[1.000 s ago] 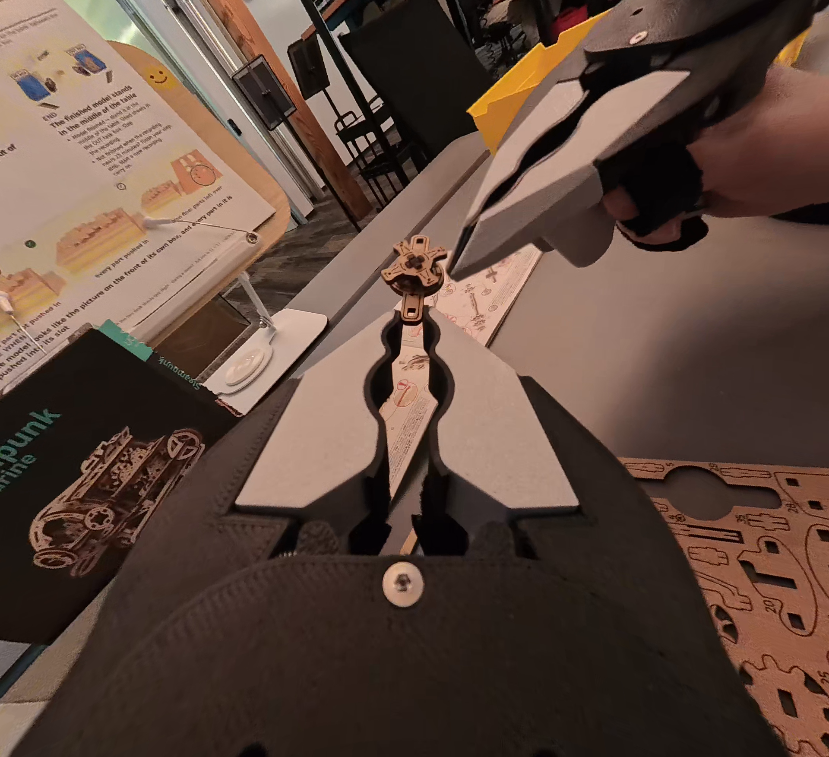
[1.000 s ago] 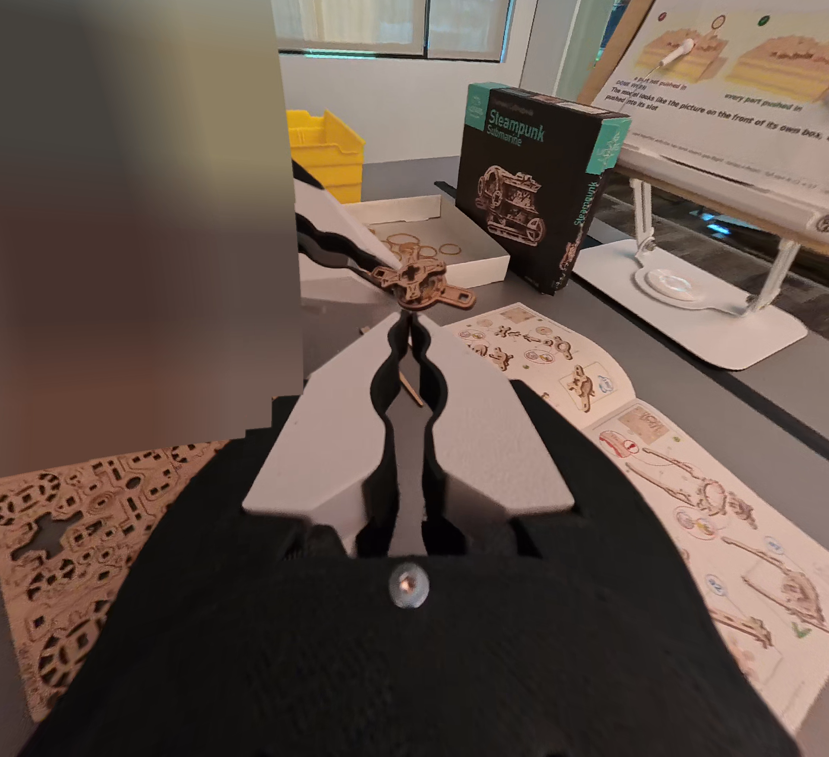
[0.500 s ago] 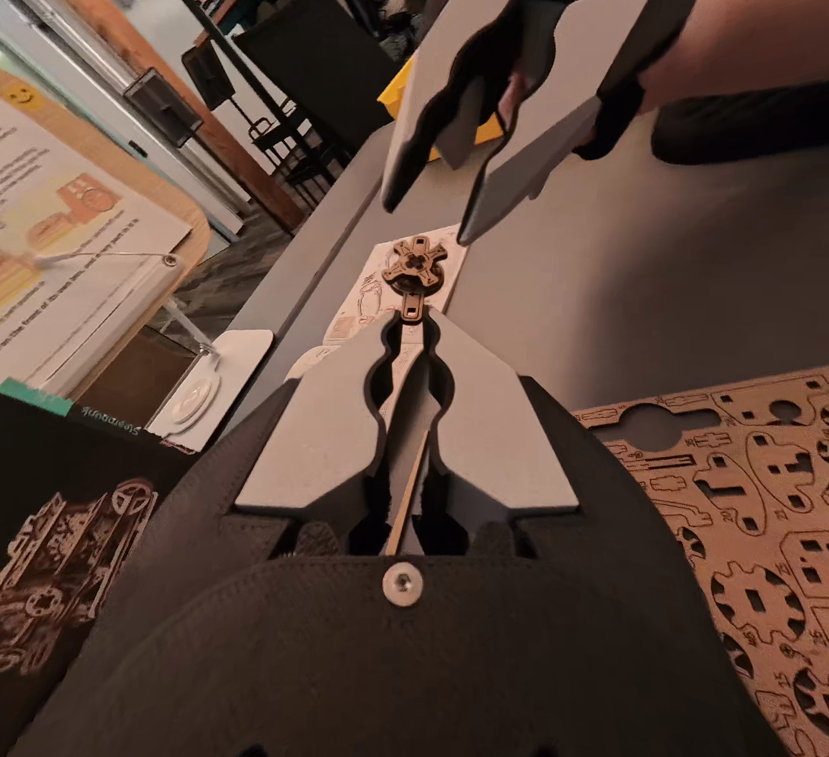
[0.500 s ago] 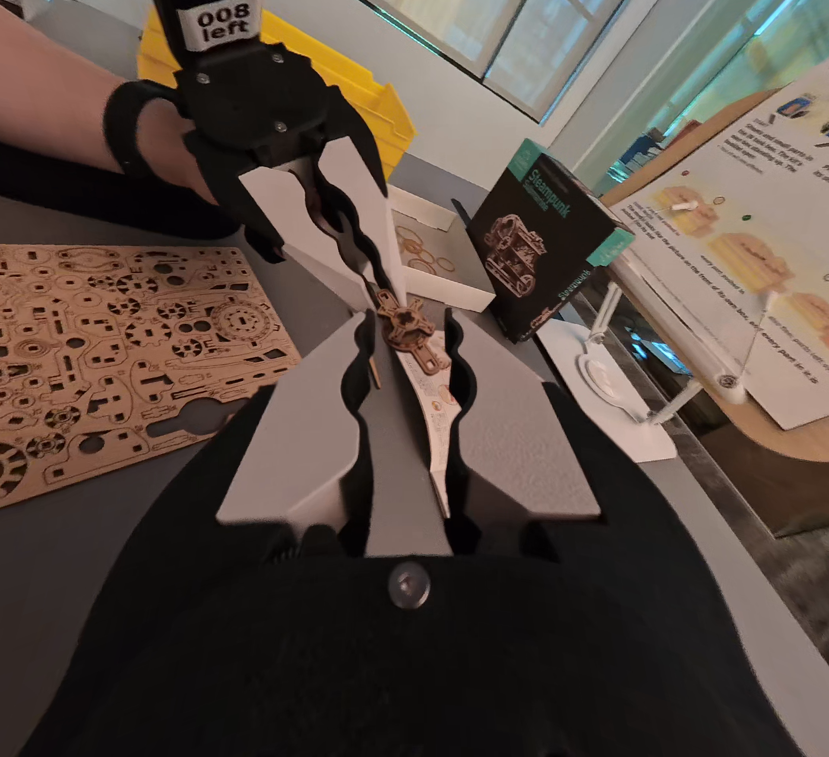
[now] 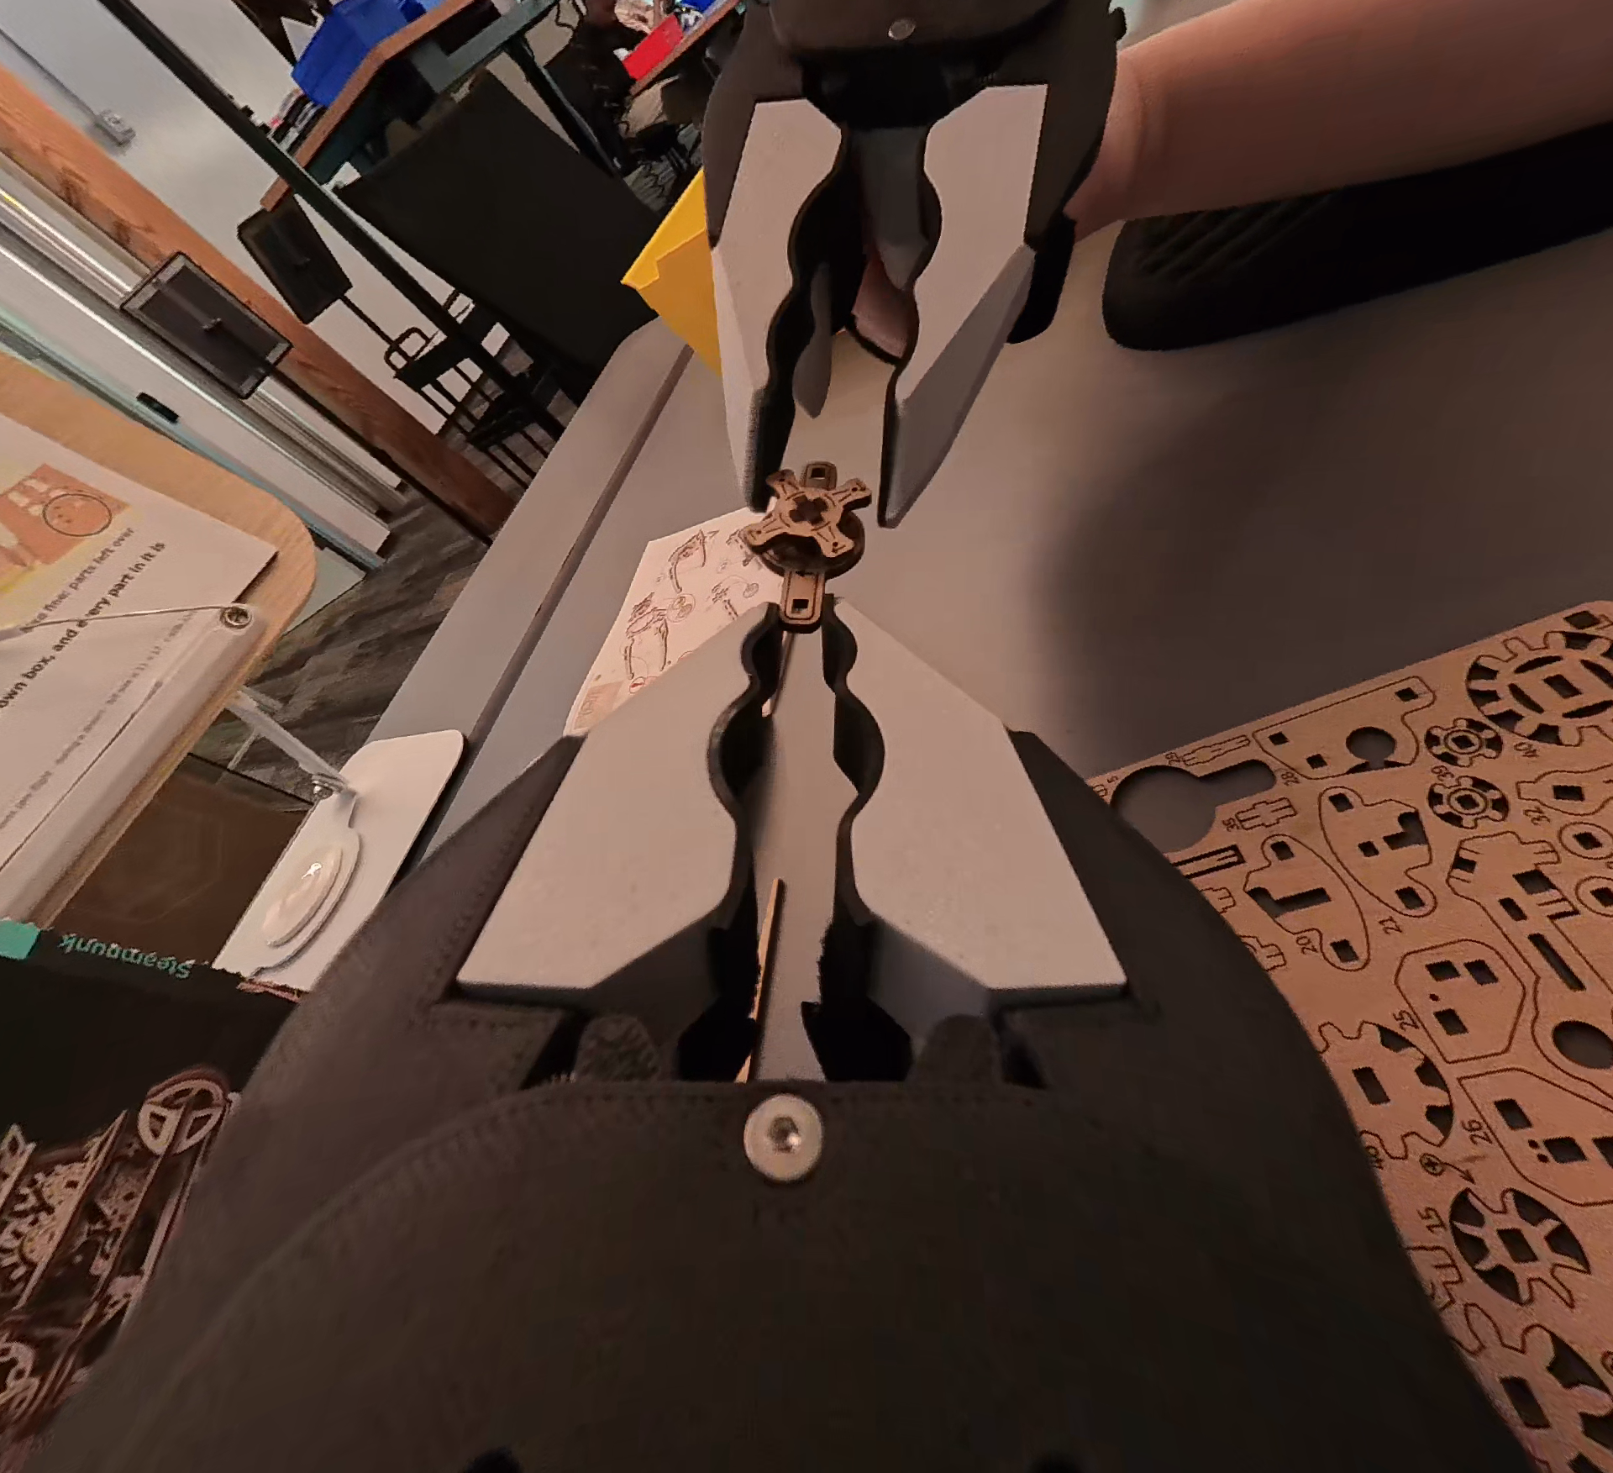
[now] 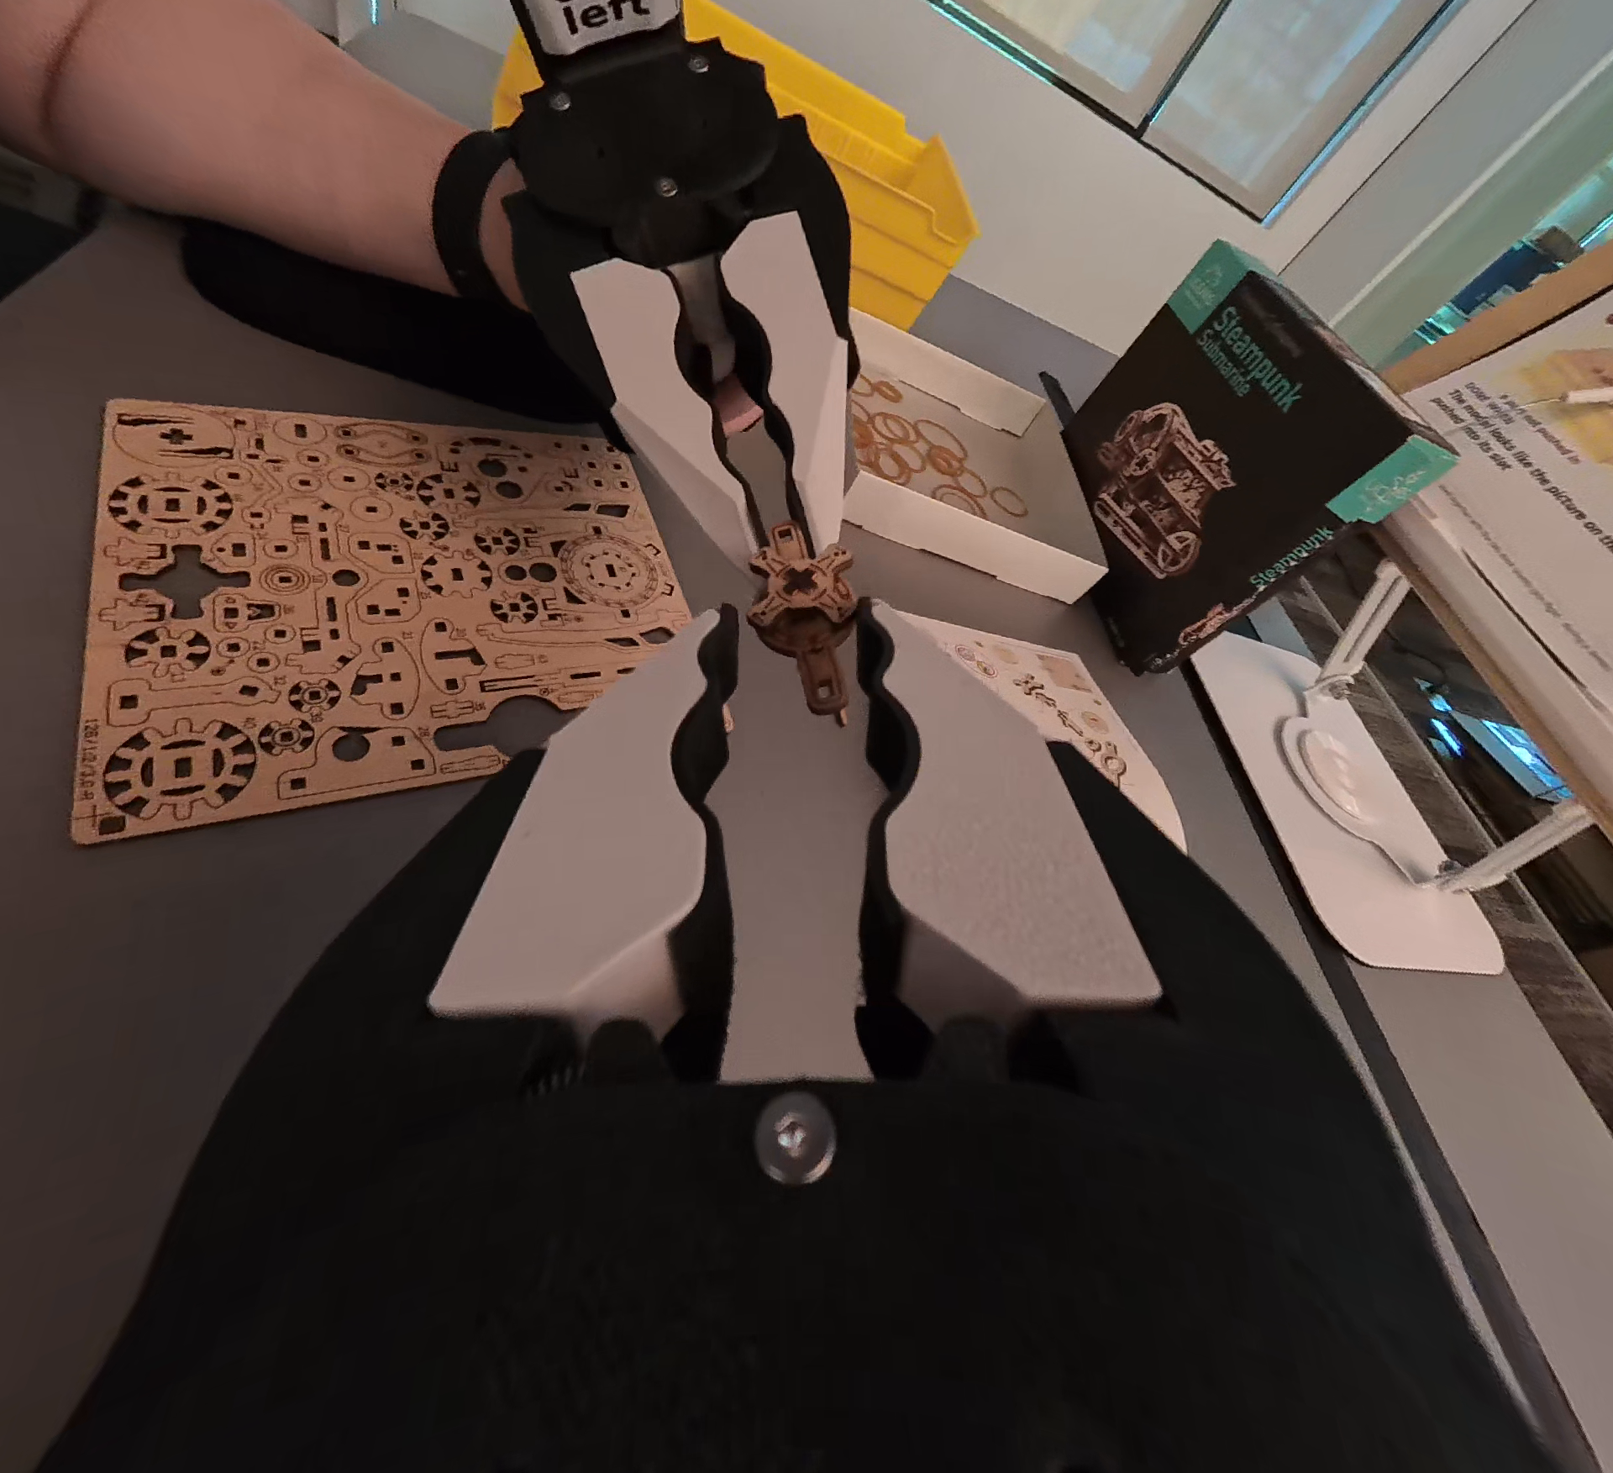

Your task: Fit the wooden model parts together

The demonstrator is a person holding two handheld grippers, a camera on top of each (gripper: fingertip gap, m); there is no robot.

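Thin dark plywood was what your left gripper [image 5: 799,619] held: its jaws were pressed together on the narrow stem of the small wooden assembly [image 5: 807,536], so the cross-shaped hub stood free in the air above the grey table [image 5: 1222,523]. Your right gripper [image 6: 794,628] faced it with the jaws apart, one fingertip on each side of the hub, very near but, as far as I could tell, not yet closed on it.

The piece looked very light, so weight was no problem for you. It was stiff but also fragile: the little arms of the hub and the slotted stem could snap if you squeezed across them or twisted. I would have taken hold on the thicker round middle of the hub, flat sides against the pads, and pushed straight along the stem. The laser-cut edges looked smooth, so a light grip might have let it slip.

Farther out, the wooden parts sheet [image 6: 349,602] lay flat on the table, the instruction booklet [image 6: 1047,689] lay under the grippers, and a white tray [image 6: 960,549] with rubber bands stood beside the black model box [image 6: 1222,471].
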